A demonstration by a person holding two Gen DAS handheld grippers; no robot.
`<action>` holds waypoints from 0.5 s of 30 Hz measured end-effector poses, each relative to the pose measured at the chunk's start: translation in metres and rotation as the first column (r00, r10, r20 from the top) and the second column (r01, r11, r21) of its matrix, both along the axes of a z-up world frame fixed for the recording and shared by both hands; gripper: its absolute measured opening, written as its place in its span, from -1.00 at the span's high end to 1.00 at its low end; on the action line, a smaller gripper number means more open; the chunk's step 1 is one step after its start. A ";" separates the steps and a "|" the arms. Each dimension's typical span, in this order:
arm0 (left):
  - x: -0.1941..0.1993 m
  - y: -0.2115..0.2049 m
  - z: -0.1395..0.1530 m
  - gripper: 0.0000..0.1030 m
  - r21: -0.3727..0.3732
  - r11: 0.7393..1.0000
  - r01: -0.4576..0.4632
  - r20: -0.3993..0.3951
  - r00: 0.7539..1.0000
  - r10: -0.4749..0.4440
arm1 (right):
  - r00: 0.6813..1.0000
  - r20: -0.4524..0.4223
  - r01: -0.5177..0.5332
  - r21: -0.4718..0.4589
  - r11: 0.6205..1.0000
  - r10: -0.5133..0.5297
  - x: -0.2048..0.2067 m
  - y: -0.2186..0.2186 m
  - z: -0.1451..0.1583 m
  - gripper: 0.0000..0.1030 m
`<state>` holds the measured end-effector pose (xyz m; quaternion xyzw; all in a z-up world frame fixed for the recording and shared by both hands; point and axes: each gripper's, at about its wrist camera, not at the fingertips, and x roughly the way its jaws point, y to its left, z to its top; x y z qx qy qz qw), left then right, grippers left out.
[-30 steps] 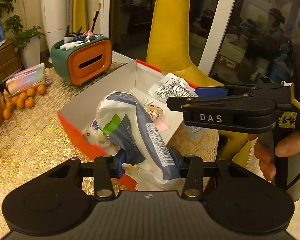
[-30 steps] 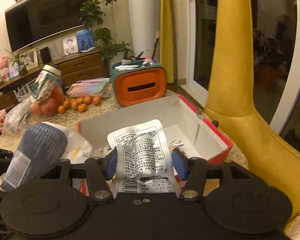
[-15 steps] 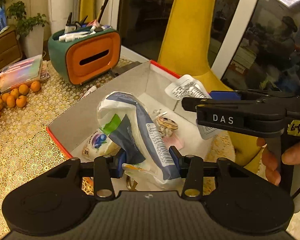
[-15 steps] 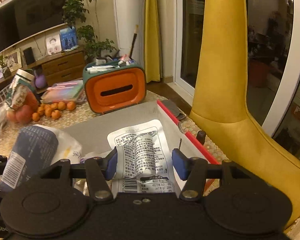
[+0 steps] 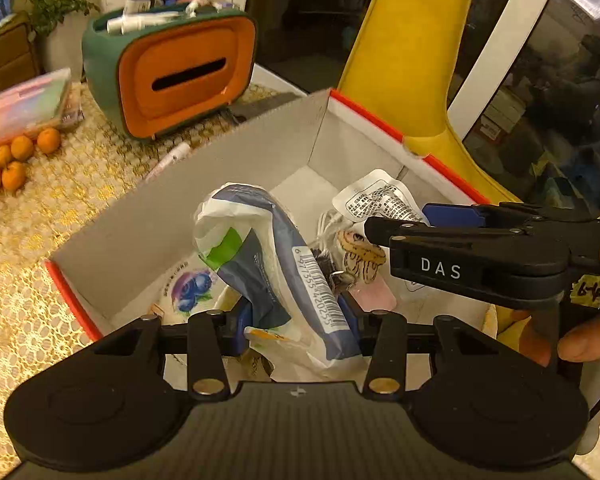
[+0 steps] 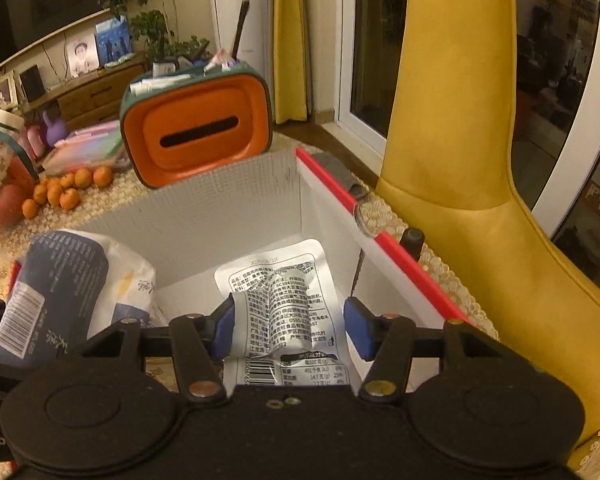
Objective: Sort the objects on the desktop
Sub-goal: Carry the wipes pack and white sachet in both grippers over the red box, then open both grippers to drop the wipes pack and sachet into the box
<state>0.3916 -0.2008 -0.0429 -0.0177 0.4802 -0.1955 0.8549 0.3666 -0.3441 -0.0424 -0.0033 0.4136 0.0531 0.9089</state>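
Gold lace covers the worktop (image 5: 40, 240), where a red-edged box (image 5: 236, 184) stands open. Left gripper (image 5: 296, 316) clamps a blue-white bag (image 5: 268, 248) above the box. Right gripper (image 6: 290, 320) pinches a white printed pouch (image 6: 284, 284), low inside the box.

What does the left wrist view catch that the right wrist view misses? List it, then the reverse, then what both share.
Only the left wrist view: the blueberry-printed white packet and pale pink tag inside the box, plus a hand.

Only the right wrist view: the wooden sideboard with a framed photo.

Both: the red-edged white cardboard box, orange-fronted green tissue holder, blue-and-white plastic pack, white printed sachet, yellow chair.
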 end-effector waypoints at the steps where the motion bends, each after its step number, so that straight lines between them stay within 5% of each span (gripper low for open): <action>1: 0.001 0.000 -0.003 0.17 -0.003 1.000 -0.002 -0.007 1.000 0.002 | 1.000 -0.008 0.000 0.000 1.000 0.000 0.002 0.000 -0.002 -0.09; 15: 0.013 0.002 -0.024 0.15 -0.003 1.000 0.004 -0.039 0.999 -0.004 | 0.998 -0.061 -0.031 -0.024 0.999 0.030 0.009 0.008 -0.022 -0.09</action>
